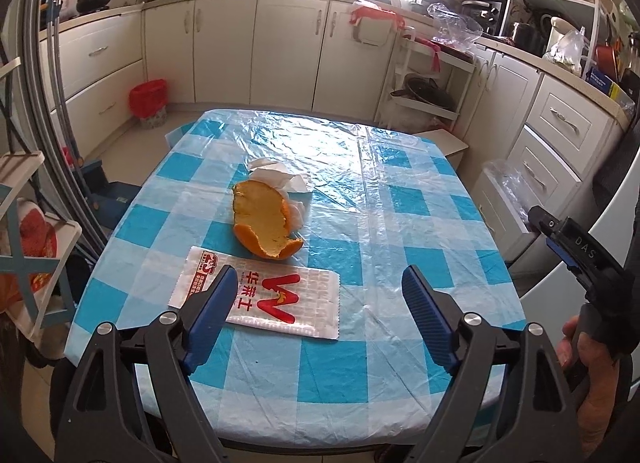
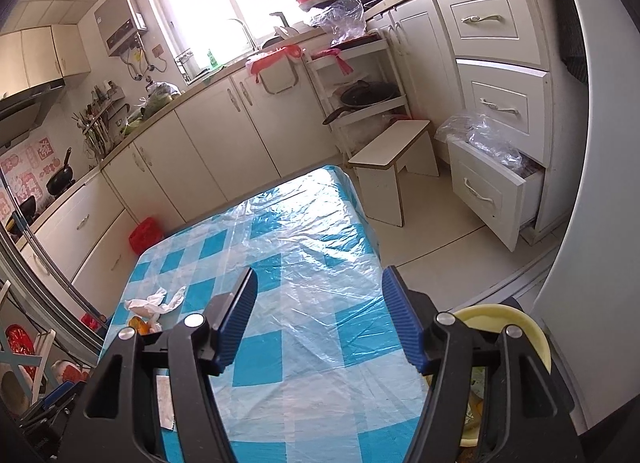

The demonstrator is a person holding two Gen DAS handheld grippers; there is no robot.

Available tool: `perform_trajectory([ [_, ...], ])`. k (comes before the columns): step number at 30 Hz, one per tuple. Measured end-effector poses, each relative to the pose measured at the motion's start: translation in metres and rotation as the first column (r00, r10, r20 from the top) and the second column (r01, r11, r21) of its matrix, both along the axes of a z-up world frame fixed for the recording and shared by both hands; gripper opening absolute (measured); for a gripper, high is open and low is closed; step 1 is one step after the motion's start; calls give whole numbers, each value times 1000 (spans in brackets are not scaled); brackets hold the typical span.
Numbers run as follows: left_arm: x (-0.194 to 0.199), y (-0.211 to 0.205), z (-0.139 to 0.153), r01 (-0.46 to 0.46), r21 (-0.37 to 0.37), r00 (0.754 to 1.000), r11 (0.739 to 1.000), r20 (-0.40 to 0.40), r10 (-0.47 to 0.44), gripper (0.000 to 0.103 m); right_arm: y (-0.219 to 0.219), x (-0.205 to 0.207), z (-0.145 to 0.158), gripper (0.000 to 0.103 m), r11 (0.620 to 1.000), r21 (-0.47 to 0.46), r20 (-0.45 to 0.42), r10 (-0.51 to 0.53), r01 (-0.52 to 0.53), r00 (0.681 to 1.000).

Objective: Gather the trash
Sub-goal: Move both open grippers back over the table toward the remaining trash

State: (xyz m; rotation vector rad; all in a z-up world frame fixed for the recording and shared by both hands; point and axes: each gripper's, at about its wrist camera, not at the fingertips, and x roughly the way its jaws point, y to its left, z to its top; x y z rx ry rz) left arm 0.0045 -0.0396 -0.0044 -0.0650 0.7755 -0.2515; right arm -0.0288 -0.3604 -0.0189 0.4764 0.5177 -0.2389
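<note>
Looking along our left gripper (image 1: 320, 295), we see its two blue-padded fingers (image 1: 214, 311) spread wide with nothing between them, low in the frame above the near edge of the table (image 1: 400, 223). A blue-and-white checked cloth under clear plastic covers that table. Just left of the frame's centre lies a flat white wrapper (image 1: 276, 295) with red print, its near left corner hidden behind the left finger. Just beyond it, toward the middle of the frame, sits an orange peel (image 1: 264, 223), pale inside facing up, and behind the peel a crumpled white tissue (image 1: 280, 179), touching or nearly touching it. At the right edge of the frame our right hand (image 1: 588, 375) grips the handle of the right gripper (image 2: 318, 319), which shows there only from the side.

From the right wrist view, the right gripper is also released, its blue fingers (image 2: 400, 323) wide apart over bare checked cloth in the lower middle of the frame. The tissue (image 2: 156, 303) and a bit of the peel (image 2: 140, 325) appear at the lower left, well apart from these fingers, and part of the wrapper (image 2: 166, 403) peeks out behind the left side of the gripper body. A pale yellow bowl (image 2: 516, 323) sits at the lower right, mostly hidden by the gripper frame; we cannot tell what it holds. A red bin (image 1: 148, 101) stands on the floor at the upper left of the left wrist view, beside the white cabinets (image 1: 224, 47).
</note>
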Motion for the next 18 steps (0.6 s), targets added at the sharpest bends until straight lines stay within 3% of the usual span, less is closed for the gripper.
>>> perform_trajectory([
  [18, -1, 5, 0, -11, -10, 1000, 1000, -2, 11, 83, 4, 1, 0, 63, 1000, -1, -3, 10, -10, 1000],
])
